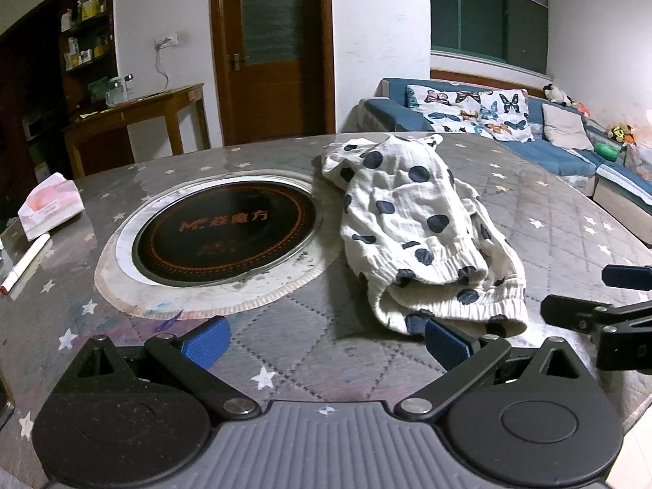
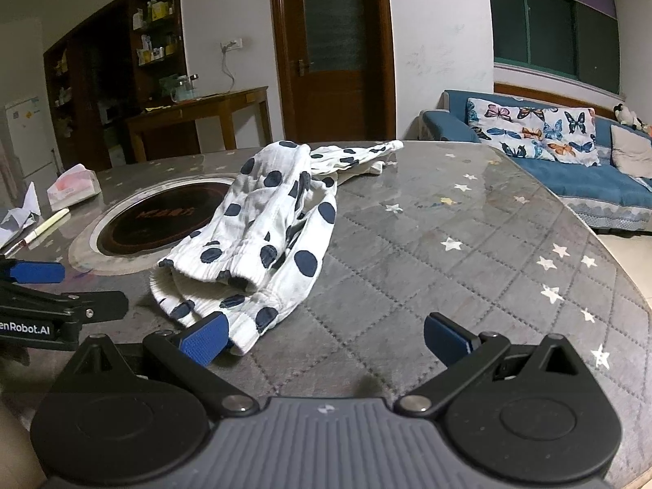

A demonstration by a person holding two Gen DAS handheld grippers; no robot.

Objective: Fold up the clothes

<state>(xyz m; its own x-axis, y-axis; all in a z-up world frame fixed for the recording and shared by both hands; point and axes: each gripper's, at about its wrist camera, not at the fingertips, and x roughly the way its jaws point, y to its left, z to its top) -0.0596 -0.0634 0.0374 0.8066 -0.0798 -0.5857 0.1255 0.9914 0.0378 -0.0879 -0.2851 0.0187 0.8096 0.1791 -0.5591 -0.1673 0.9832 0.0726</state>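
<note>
White spotted cloth, the trousers (image 1: 415, 220) lie crumpled mid-tabletop toward its near edge, my left gripper (image 1: 326, 340) wide at the cuffs; from the right, my right gripper (image 2: 324, 340) equally wide, I'd pinch both cuffs and pull flat.

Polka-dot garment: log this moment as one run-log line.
garment: crumpled, unfolded on table | left gripper: open, empty, near waistband | right gripper: open, empty | fold: not started

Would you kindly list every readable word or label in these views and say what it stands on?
"enRobot.AI": white letters, start cut off, on the left gripper body in the right wrist view.
"M", then Chinese characters I cannot read surely: orange, on the round black induction cooktop.
Pink-and-white tissue pack: print too small.
</note>
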